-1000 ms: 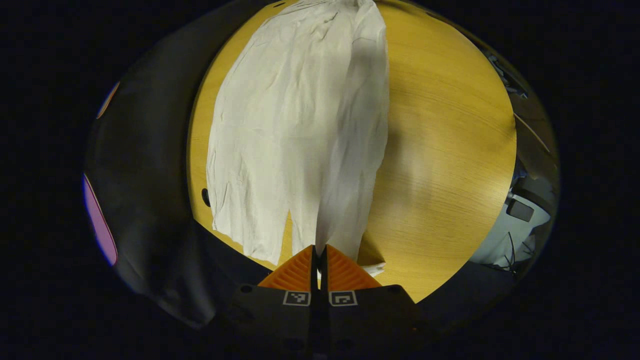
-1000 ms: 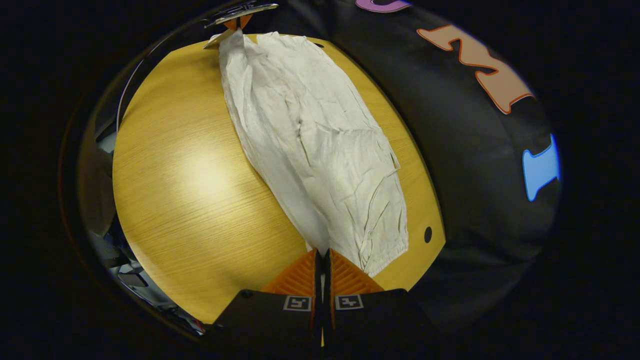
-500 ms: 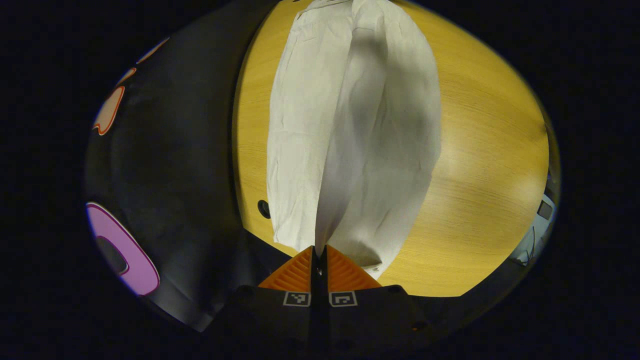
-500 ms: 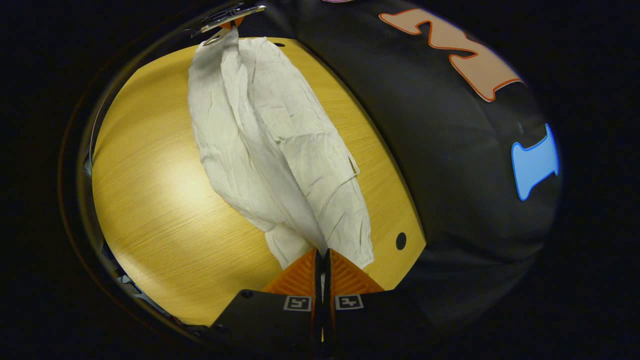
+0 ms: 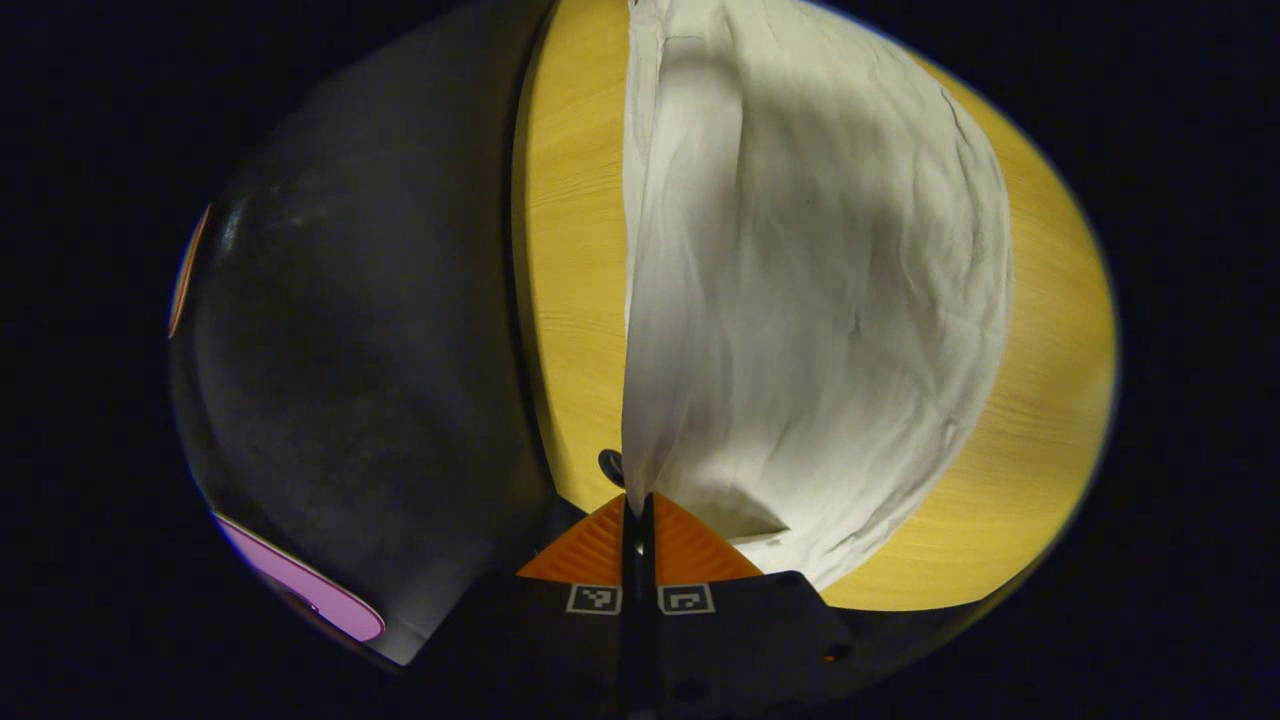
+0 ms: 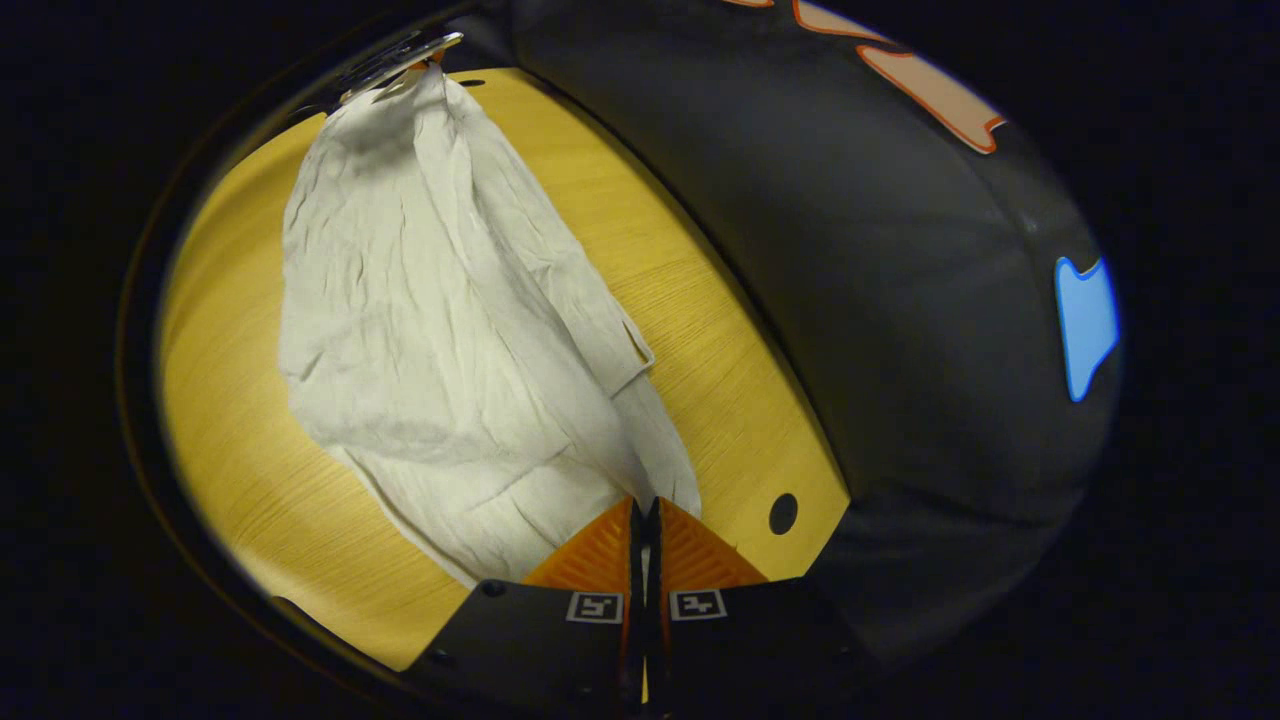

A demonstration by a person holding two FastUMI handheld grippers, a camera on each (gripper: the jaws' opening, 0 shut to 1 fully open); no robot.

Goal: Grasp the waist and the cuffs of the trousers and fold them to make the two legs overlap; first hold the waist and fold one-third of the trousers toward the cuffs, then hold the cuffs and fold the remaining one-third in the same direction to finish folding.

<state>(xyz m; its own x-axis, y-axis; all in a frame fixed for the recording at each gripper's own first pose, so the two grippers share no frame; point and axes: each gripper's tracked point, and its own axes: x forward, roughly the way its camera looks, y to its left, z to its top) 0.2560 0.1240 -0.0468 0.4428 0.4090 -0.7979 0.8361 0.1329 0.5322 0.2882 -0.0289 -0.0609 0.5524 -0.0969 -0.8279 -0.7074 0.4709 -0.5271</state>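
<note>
White crumpled trousers (image 5: pixel 800 300) lie lengthwise on a yellow wooden table (image 5: pixel 565 250). My left gripper (image 5: pixel 632 497) is shut on the cuff end, and the cloth rises from its fingertips in a taut ridge. In the right gripper view, my right gripper (image 6: pixel 645 502) is shut on the waist end of the trousers (image 6: pixel 430 330). The left gripper (image 6: pixel 405 55) shows far off at the top, holding the other end. The lifted leg drapes over the leg that lies on the table (image 6: pixel 720 330) and hides most of it.
The black cloth wall (image 5: pixel 350 350) runs close along the table's edge beside the held side; it appears in the right gripper view too (image 6: pixel 900 300). A small round hole (image 5: pixel 610 465) sits in the tabletop near each gripper (image 6: pixel 783 513). Bare wood lies on the far side of the trousers.
Both grippers, still shut, have carried the held edge across toward the wall side. The lifted leg has swung over the other leg and now covers most of it.
</note>
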